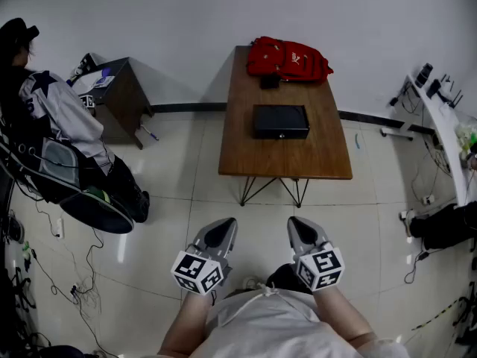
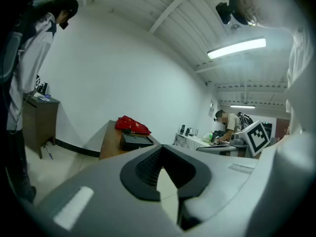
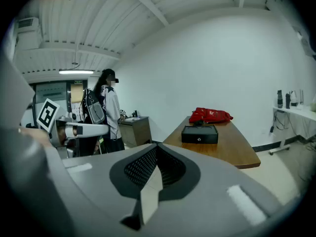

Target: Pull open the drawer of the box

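**A:** Box (image 1: 280, 121) in the head view?
**B:** Black and flat, in the middle of the desk (image 1: 253, 159). Its long axis runs between the left and right edges, and the front, with a small pale fitting, faces the near edge. A red bag (image 1: 289, 58) lies just behind it at the far edge. Bare wood lies ahead of the front. The left gripper (image 1: 222, 228) and right gripper (image 1: 299, 227) hang over the floor (image 1: 164, 200), well apart from the desk.
**A:** Left gripper view?
**B:** Jaws meet at the tips and grip nothing. The box sits far off, seen at an angle.
**A:** Right gripper view?
**B:** Jaws closed the same way, empty. The box front faces the camera and looks flush.
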### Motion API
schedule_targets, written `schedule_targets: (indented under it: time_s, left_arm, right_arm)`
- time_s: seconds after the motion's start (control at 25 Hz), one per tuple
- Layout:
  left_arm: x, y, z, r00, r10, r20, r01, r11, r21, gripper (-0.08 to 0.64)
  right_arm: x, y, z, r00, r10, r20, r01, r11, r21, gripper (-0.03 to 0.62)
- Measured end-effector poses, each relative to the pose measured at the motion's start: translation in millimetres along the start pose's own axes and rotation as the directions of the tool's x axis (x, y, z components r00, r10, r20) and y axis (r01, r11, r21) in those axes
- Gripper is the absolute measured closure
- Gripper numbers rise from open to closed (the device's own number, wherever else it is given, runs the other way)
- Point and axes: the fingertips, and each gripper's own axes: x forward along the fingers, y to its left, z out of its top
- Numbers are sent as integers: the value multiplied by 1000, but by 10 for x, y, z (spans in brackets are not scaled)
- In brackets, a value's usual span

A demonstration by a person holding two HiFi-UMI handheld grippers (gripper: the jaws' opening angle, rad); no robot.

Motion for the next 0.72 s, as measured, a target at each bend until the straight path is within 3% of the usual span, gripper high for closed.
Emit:
schedule_targets:
  time_s: [0.28, 0.52, 0.72]
  left_arm:
    - [327, 268, 75, 1000, -6, 0, 6, 1000, 8, 555]
    - [904, 640, 96, 999, 7, -42, -7, 1000, 1, 555]
    - [1603, 1064, 341, 998, 26, -55, -26, 1000, 4, 554]
  right_arm:
    - [367, -148, 42, 1000, 11, -23, -11, 1000, -8, 586]
    - [987, -635, 135, 998, 12, -55, -10, 1000, 25, 586]
    - [1669, -1160, 405, 996, 29, -88, -26, 999, 36, 586]
